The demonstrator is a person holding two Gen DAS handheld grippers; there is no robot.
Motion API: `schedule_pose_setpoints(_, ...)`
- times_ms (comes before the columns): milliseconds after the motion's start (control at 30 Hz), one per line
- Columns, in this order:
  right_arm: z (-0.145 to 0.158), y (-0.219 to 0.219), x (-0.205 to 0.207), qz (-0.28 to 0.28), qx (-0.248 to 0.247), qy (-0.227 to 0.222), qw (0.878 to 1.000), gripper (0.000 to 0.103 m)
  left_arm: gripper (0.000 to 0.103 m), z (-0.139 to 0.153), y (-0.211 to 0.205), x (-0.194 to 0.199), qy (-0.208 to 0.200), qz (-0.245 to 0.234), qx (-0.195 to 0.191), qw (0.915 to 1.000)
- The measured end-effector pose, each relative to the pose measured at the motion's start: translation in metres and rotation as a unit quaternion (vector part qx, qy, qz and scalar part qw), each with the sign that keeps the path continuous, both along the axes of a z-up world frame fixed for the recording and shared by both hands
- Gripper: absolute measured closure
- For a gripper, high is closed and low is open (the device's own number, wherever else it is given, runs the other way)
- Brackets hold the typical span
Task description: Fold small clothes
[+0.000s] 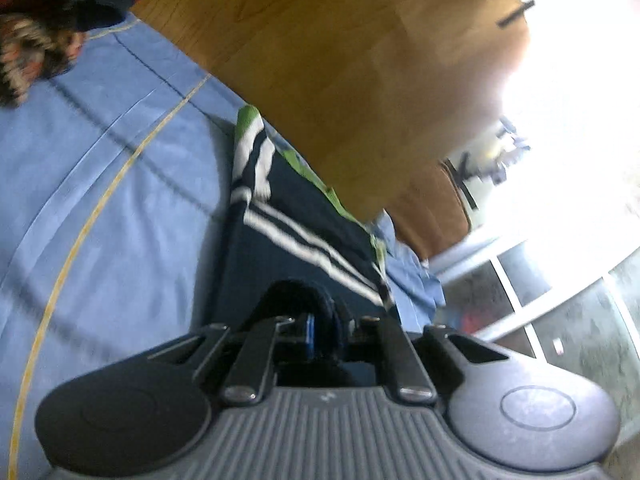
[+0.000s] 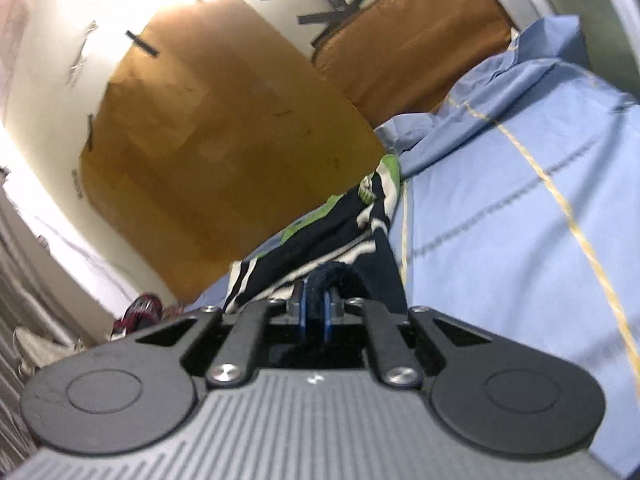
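A small navy garment (image 1: 296, 224) with white stripes and green patches lies on the blue sheet (image 1: 120, 184). My left gripper (image 1: 320, 332) is shut on a thick dark edge of the garment, close to the camera. In the right wrist view the same garment (image 2: 340, 224) stretches away from my right gripper (image 2: 316, 312), which is shut on another dark rolled edge of it between the blue pads. Both views are tilted and blurred.
A brown wooden headboard (image 1: 340, 60) stands behind the bed, and also shows in the right wrist view (image 2: 224, 140). A pile of dark, red and patterned clothes (image 1: 48, 12) lies on the sheet at the far left. A window (image 1: 560, 300) is to the right.
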State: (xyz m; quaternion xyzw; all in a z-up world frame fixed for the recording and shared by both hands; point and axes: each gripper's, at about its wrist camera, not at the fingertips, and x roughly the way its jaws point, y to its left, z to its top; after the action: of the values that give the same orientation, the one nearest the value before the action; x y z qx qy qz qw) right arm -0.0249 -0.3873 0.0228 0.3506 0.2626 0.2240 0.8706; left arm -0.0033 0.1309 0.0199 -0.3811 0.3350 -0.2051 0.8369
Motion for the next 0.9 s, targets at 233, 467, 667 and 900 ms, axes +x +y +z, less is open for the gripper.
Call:
schedule_pose_setpoints(233,-0.021,0.017,0.108,-0.017,-0.025,0.051,0.998,0.088,0.084,-0.025,-0.005,0.098,0.054,0.037,0.035,0.9972)
schedule_pose_setpoints(467,-0.023,0.011,0.098,-0.037,-0.076,0.025,0.996,0.054,0.053,-0.032,0.011,0.09,0.04,0.057,0.068,0.9952)
schedule_pose_setpoints(667,-0.006,0.045,0.059,0.071,-0.112,-0.047,0.99,0.057,0.055,-0.012,0.001,0.064,-0.019,0.008,0.06,0.998)
schedule_pose_setpoints(900,-0.022,0.083,0.076,0.152,-0.15,0.02,0.977,0.067,0.055,-0.019,-0.056,0.083,-0.004,-0.106,0.101,0.9892)
